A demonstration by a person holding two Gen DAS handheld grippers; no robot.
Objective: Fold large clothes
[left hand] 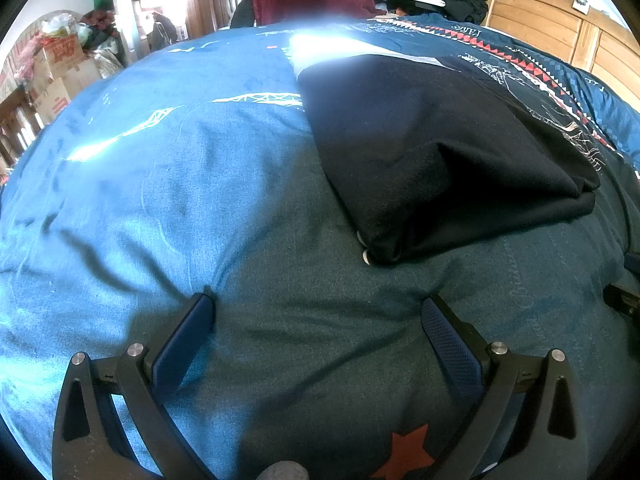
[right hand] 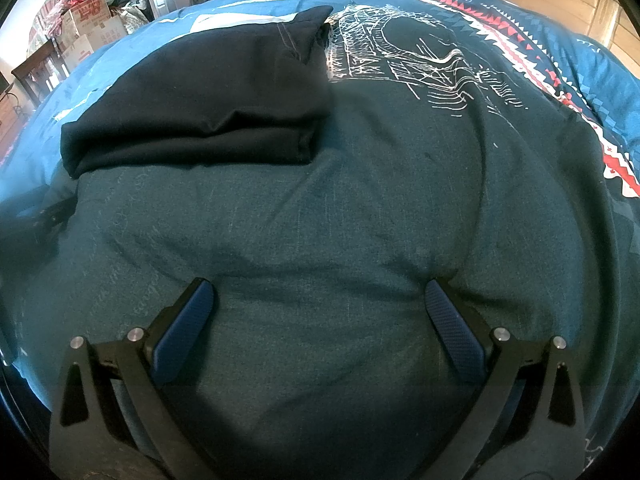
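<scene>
Ahead, folded black garment [left hand: 440, 152] beyond open left hand-held gripper [left hand: 318, 306].

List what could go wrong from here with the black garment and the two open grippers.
1. The left gripper and right gripper are open and pressing into the blue duvet; closing now would likely pinch bedding, not clothing.
2. The folded black garment has a loose raised flap; a careless lift could undo the fold.
3. Glare washes out its far edge, so grasping there is uncertain.

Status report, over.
Both claws open, left and right, empty, pressing the quilt. Black garment folded, lying ahead. Nothing in the way.
</scene>
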